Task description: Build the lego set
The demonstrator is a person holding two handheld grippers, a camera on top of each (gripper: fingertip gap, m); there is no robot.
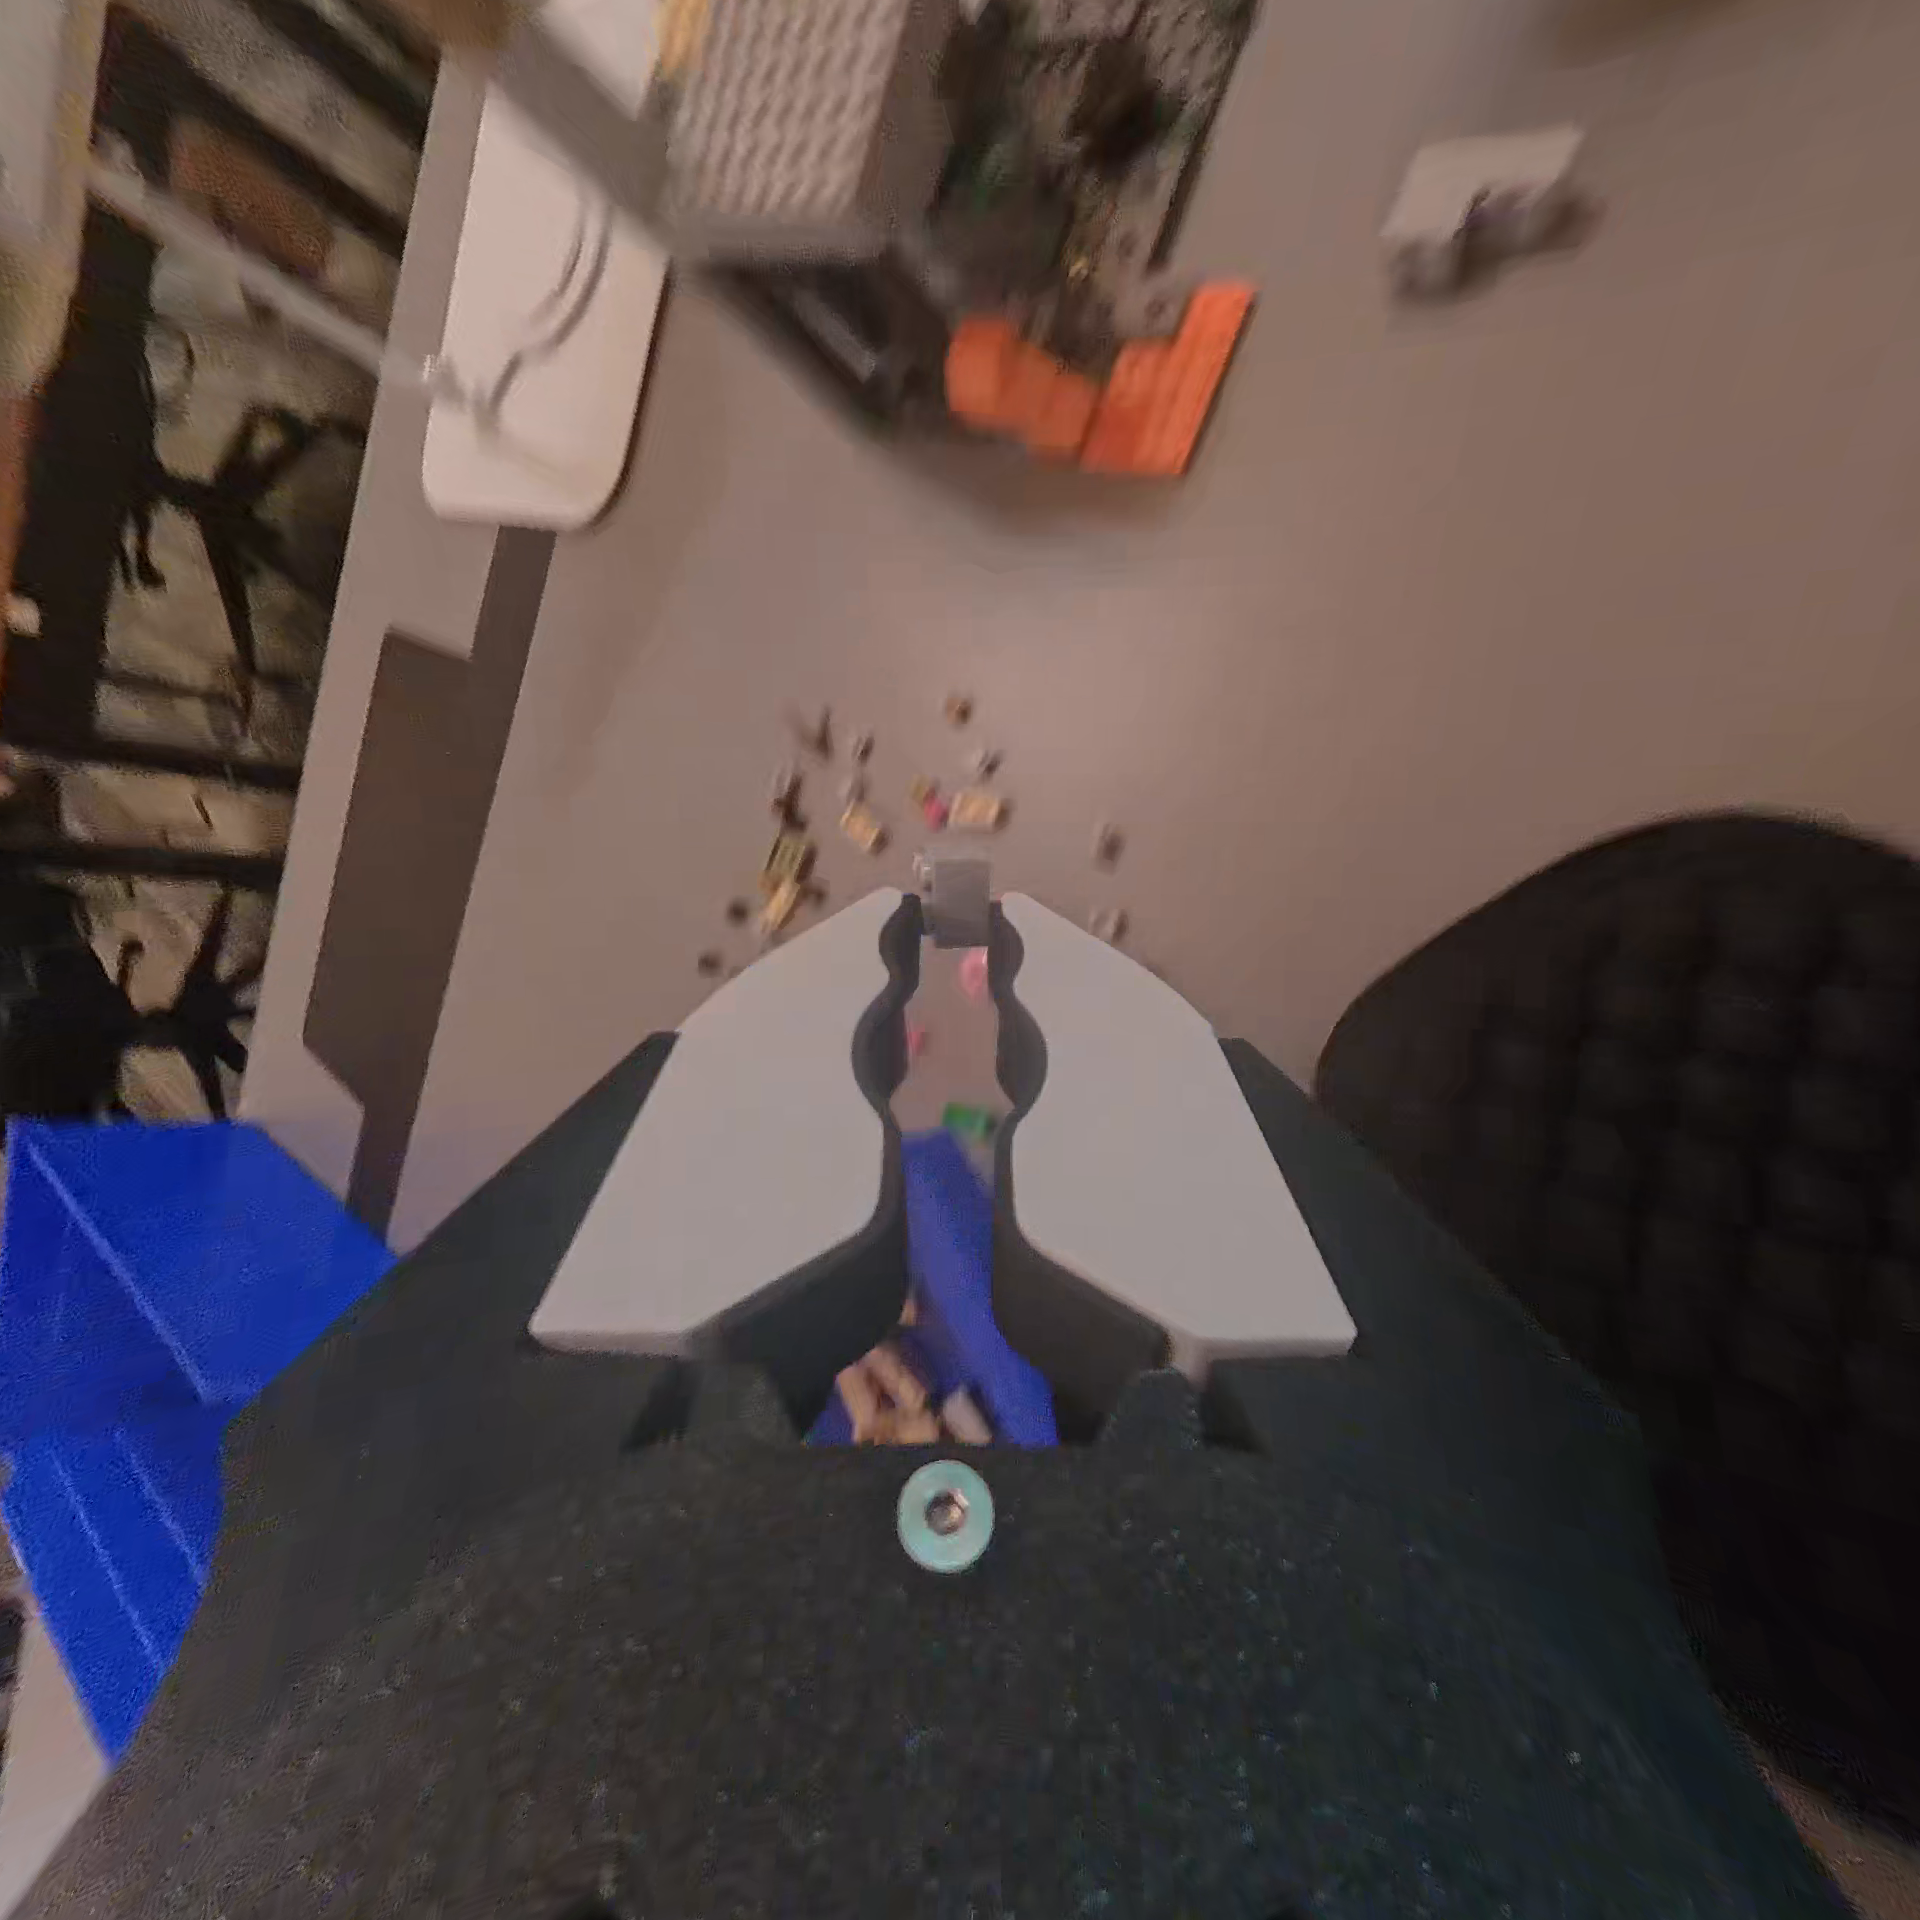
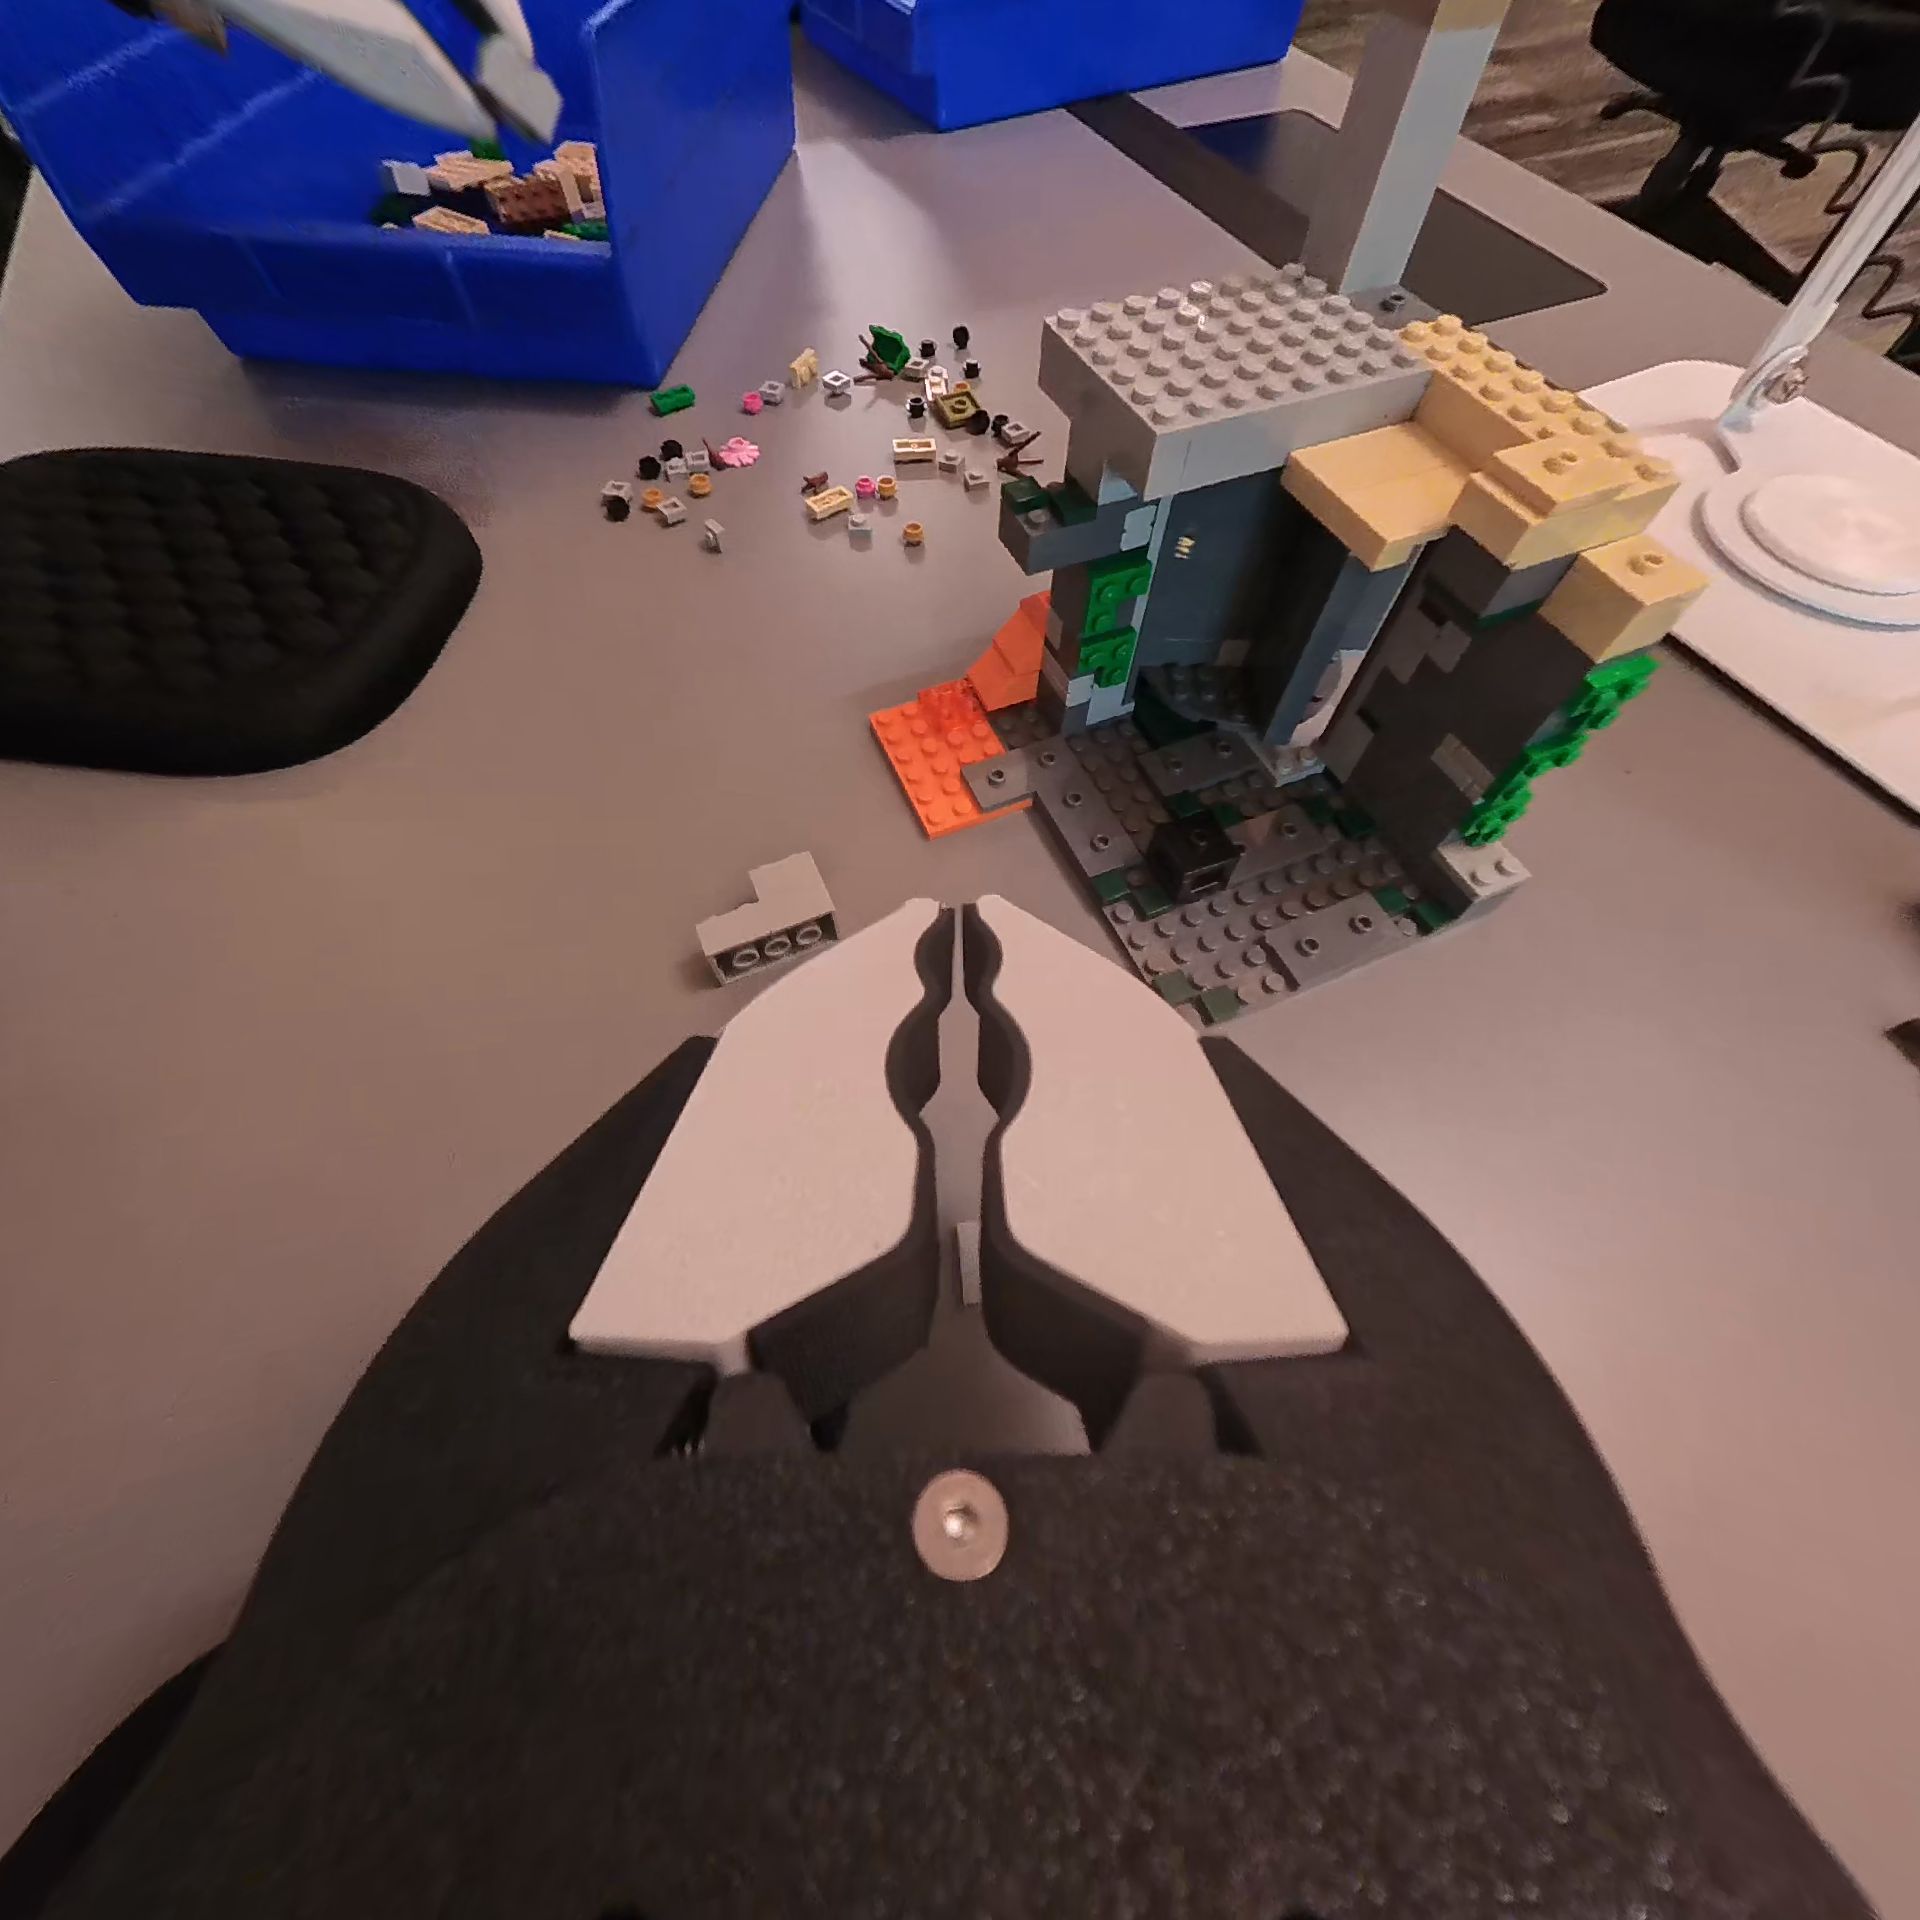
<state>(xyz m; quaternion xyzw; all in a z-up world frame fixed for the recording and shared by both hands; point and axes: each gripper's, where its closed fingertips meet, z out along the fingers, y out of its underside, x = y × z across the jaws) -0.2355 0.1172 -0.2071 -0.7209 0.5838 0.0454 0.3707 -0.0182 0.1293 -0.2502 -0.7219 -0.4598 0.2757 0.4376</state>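
My left gripper (image 1: pixel 956 916) is shut on a small grey brick (image 1: pixel 958 894), pinched at the very fingertips. It hangs in the air above a scatter of small loose pieces (image 1: pixel 883 821) on the grey table. The view is blurred by motion. The right wrist view shows this gripper (image 2: pixel 499 99), blurred, above a blue bin (image 2: pixel 416 281). My right gripper (image 2: pixel 958 914) is shut, with nothing visible between its tips. It is low over the table, just right of a grey brick (image 2: pixel 769 920) that lies on its side, and in front of a brick-built model (image 2: pixel 1299 623).
The model has a grey studded roof, tan blocks and an orange plate (image 2: pixel 935 758) at its left foot. A black padded rest (image 2: pixel 208 603) lies at the left. A white lamp base (image 2: pixel 1818 582) stands at the right. A second blue bin (image 2: pixel 1039 52) stands behind. The gap from one gripper's tips to the other's is roughly 25 centimeters. The orange plate (image 2: pixel 935 758) is closer to my right gripper, around 10 centimeters from its tips; the left tips are 20 centimeters off. Seen from the left wrist view (image 1: pixel 1176 385) as well.
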